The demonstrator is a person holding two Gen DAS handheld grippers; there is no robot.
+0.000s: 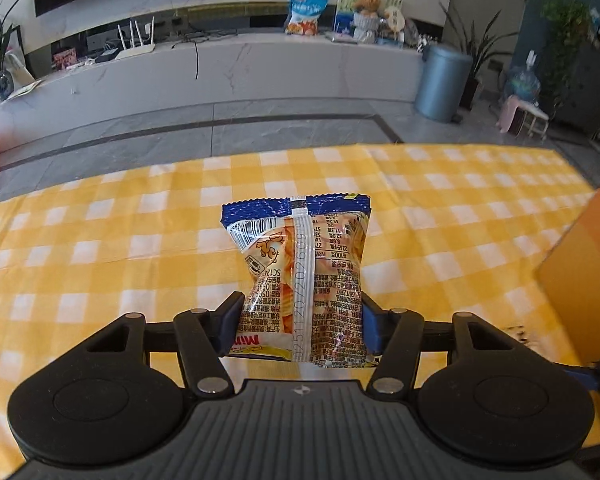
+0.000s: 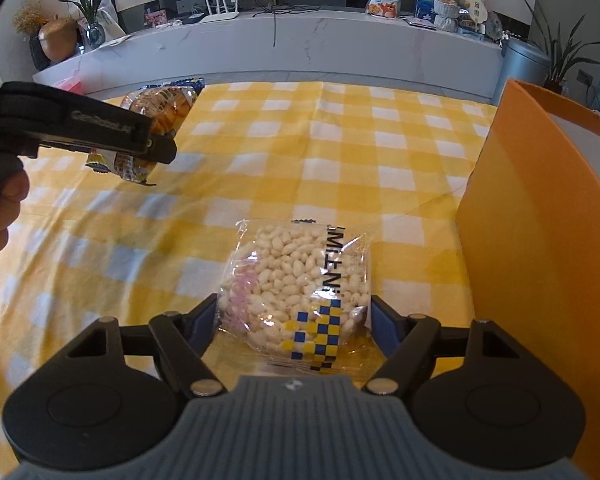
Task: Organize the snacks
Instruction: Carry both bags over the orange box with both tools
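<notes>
I hold a clear plastic puffed-rice packet (image 2: 296, 292) in my right gripper (image 2: 292, 320), just left of the tall orange box (image 2: 540, 240), reading "MiTNi" beside blue-yellow checks. My left gripper (image 1: 300, 320) clamps a blue-topped printed crisp bag (image 1: 300, 264), stamped "20260919", above the yellow-checked table (image 1: 100, 240), farther from the box. I should lift each packet clear over the box wall before releasing.

2 snack packets: 1 blue-topped chip packet (image 1: 300, 276) at 12 o'clock of the left view, 1 clear puffed-rice packet (image 2: 296, 288) at 6 o'clock of the right. 1 orange box (image 2: 540, 240) at 3 o'clock. 2 grippers, left gripper (image 1: 300, 324) and right gripper (image 2: 294, 320).
</notes>
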